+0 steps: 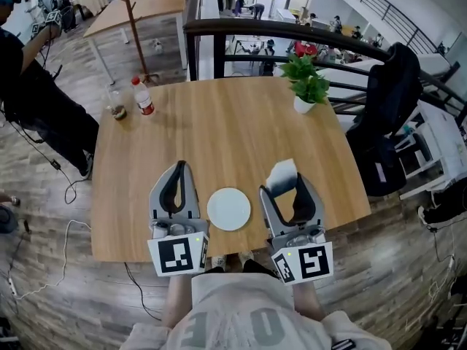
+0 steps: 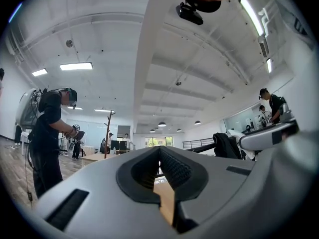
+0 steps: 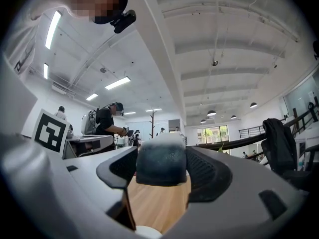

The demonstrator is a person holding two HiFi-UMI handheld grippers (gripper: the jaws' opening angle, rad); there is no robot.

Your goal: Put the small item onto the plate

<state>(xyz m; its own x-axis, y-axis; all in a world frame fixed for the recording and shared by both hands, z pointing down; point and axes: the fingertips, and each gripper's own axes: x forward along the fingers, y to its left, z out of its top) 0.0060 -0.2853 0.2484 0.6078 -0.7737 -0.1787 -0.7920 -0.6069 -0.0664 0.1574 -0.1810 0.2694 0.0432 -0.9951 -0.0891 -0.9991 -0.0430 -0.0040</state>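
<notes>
Surface: square pale-wood counter (image 1: 241,130), mostly bare, on a plank floor (image 1: 109,57).

Left to right:
- At 10 o'clock on the counter, cup (image 1: 116,106) and bottle (image 1: 143,95), well apart from the work.
- At 9 o'clock of the plate (image 1: 228,208), left tongs (image 1: 178,168): jaws together, nothing between them.
- The plate is white and bare, at 6 o'clock on the counter, near the front edge.
- At 3 o'clock of the plate, right tongs (image 1: 288,175), clamped on the item (image 1: 282,170). It is a soft-looking block with dark sides and a pale top, held toward the jaw tips.
- The item is off the plate, at about 2 o'clock of it.
- At 1 o'clock on the counter, plant (image 1: 306,86).

Risks (judged):
- The hold is far out on the jaws. If the block is soft, it may squirm loose on the swing toward 9 o'clock.
- The plate sits near the front edge. A knock from either tongs could slide it toward 6 o'clock and off.
- If let go too high, a light block may bounce off the plate.
- The left tongs are just beside the rim and may crowd the approach.

Room: open hall, white ceiling (image 3: 224,29) with strip lights (image 2: 76,66).
- At 9 o'clock, a person (image 1: 29,86), with cables (image 1: 69,188) on the floor.
- At 12 o'clock, railing (image 1: 292,29).
- At 3 o'clock, dark jacket (image 1: 390,86) on a chair (image 1: 379,170).
</notes>
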